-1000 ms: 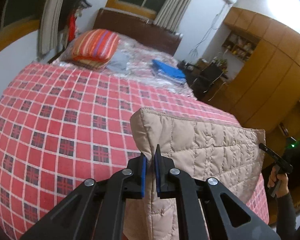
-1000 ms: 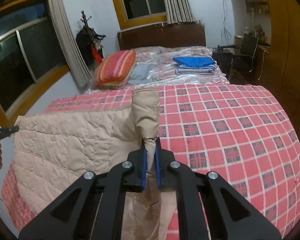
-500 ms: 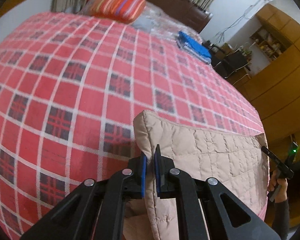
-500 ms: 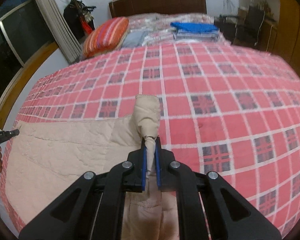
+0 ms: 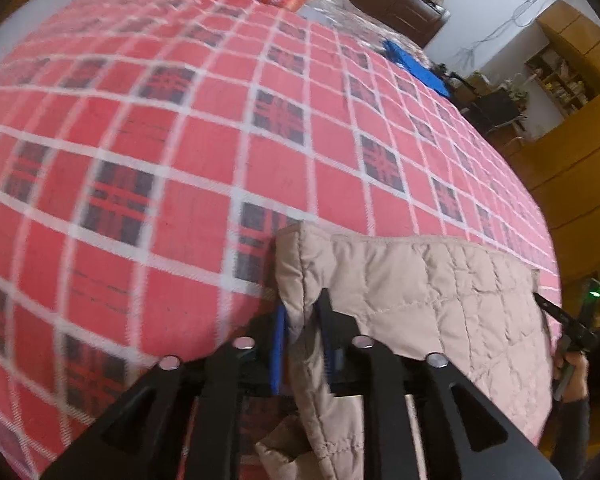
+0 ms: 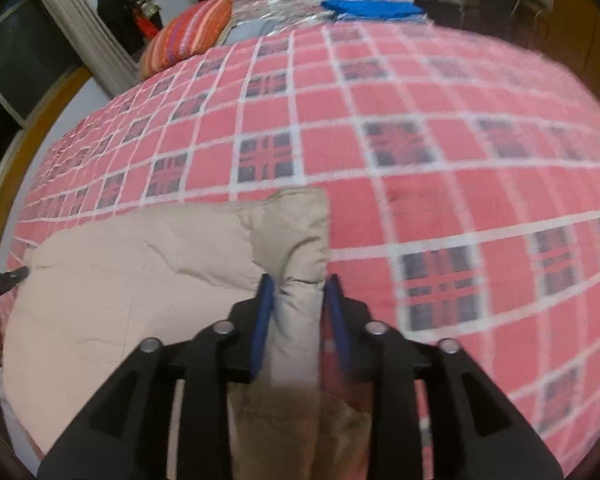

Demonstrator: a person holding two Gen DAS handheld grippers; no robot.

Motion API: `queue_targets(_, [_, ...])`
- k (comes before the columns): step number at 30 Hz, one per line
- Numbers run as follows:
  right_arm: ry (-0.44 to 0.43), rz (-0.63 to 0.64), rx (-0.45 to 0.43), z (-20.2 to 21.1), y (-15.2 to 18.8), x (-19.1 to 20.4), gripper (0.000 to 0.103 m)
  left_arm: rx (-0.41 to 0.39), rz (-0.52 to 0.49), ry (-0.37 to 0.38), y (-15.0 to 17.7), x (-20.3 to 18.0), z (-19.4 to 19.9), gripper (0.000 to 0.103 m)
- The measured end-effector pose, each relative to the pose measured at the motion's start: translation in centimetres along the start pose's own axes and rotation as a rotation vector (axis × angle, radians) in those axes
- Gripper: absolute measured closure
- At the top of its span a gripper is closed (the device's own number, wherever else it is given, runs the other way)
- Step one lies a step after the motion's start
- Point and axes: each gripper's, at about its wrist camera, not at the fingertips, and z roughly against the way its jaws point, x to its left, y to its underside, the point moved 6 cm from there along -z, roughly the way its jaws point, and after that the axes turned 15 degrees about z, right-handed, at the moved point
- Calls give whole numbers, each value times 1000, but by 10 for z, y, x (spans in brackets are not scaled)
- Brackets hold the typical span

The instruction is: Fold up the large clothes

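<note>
A beige quilted garment (image 5: pixel 420 292) lies folded along the near edge of a bed with a red checked cover (image 5: pixel 180 160). In the left wrist view, my left gripper (image 5: pixel 302 320) stands over its left corner, jaws parted, with the corner loose between the blue pads. In the right wrist view, my right gripper (image 6: pixel 298 300) is open wide around the garment's (image 6: pixel 140 272) bunched right corner, which rests on the red checked cover (image 6: pixel 420 160). Each view shows the other gripper's tip at the garment's far end.
A striped pillow (image 6: pixel 188 36) and a stack of blue folded clothes (image 6: pixel 374 8) lie at the head of the bed. Wooden wardrobes (image 5: pixel 580 140) and a chair (image 5: pixel 496 108) stand to the right. A hand (image 5: pixel 576 376) holds the other gripper.
Both grippers came down and forward, laying the garment's held edge onto the bed. Their jaws, shut on the corners before, have now spread apart.
</note>
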Motion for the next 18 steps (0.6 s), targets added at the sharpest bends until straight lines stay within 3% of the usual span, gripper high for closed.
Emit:
queue_targets(1, [13, 0, -23, 10, -2, 0, 62, -36, -8, -10, 0, -3, 14, 76])
queue_targets(2, [22, 3, -66, 29, -5, 1, 53, -80, -36, 23, 1, -12, 34, 76])
queue_targets(3, [6, 7, -99, 46, -6, 3, 50, -91, -56, 80, 6, -22, 50, 75])
queue_targets(6, [-104, -18, -107, 65, 1, 13, 50, -28, -105, 225, 27, -50, 65, 73])
queue_targets(11, [-243, -77, -6, 35, 32, 28, 58, 94, -82, 115, 48, -33, 11, 75])
queue_targets(14, [-218, -70, 52, 5, 49, 31, 68, 128, -60, 94, 58, -17, -15, 80])
queue_targets(16, [-198, -59, 61, -1, 49, 33, 69, 124, -40, 108, 57, -16, -14, 80])
queue_targets(18, [-172, -45, 83, 5, 46, 38, 70, 110, -52, 67, 55, -19, -4, 81])
